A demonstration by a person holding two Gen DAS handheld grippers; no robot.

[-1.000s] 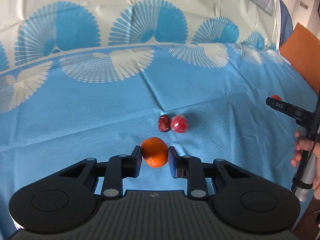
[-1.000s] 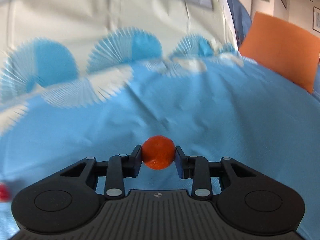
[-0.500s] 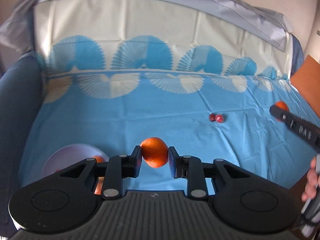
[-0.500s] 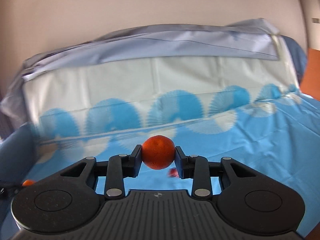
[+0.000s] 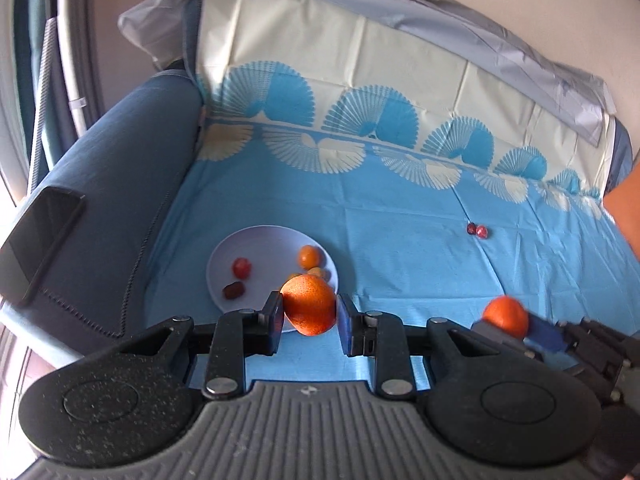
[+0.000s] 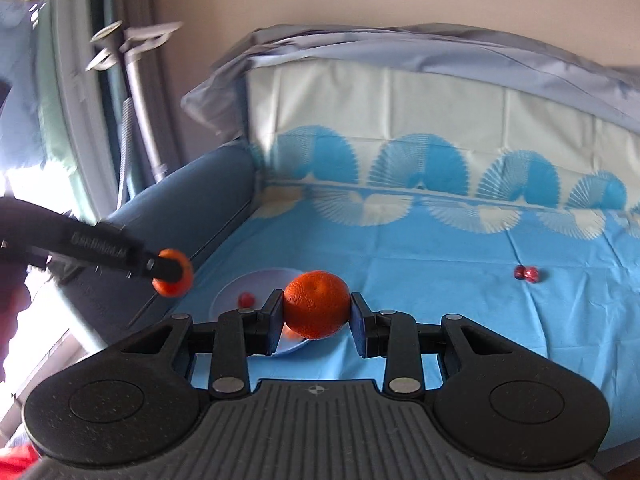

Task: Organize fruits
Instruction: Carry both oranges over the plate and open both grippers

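A: What do the jaws hold?
B: Left gripper [image 5: 310,314] clamps one orange [image 5: 308,309] above the plate [image 5: 224,264] rim; right gripper [image 6: 316,308] clamps another orange [image 6: 316,304], level, just beside it.
A: Counts?
B: Perhaps four small fruits on the plate; two red fruits [image 5: 477,230] well apart on the blue cloth [image 5: 400,240].

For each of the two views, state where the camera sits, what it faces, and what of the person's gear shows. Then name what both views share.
Left wrist: on the left gripper, above the plate, clamping an orange; right gripper alongside.
Right wrist: on the right gripper, facing the plate, clamping its orange; left gripper enters left.
Shared: plate, blue cloth, two red fruits.
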